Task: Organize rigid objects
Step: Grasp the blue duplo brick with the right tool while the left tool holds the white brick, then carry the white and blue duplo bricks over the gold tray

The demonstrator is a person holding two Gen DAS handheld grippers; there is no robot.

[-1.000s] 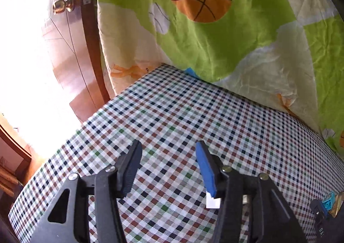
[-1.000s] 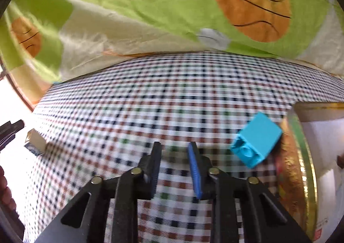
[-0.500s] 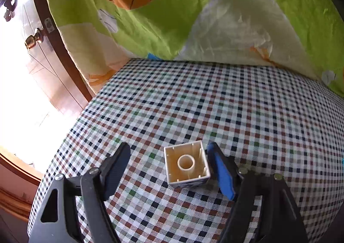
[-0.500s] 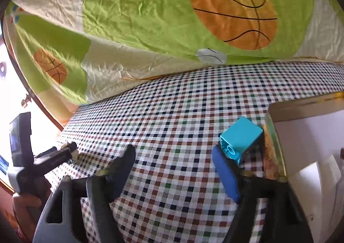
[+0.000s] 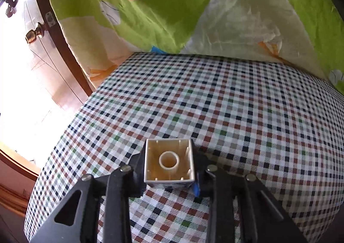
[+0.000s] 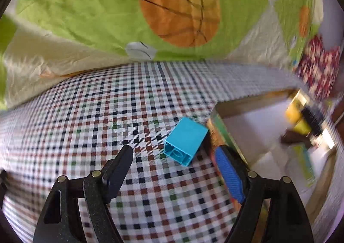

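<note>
My left tongs (image 5: 169,175) are clamping the white block (image 5: 169,162), having just closed on it on the checked table (image 5: 236,114) (ready for lifting, I judge), while my right tongs (image 6: 175,169) are gaping before the blue block (image 6: 186,140) beside the box (image 6: 253,126).

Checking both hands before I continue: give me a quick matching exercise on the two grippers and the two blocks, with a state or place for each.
Things:
1. left gripper
2. right gripper
3. white block
4. blue block

States:
A. lying on its side on the checked cloth, beside the box
B. open, nothing between its jaws
C. hollow underside facing the camera
D. shut on a block

Pairs: 1-D, 2-B, 3-C, 4-A
</note>
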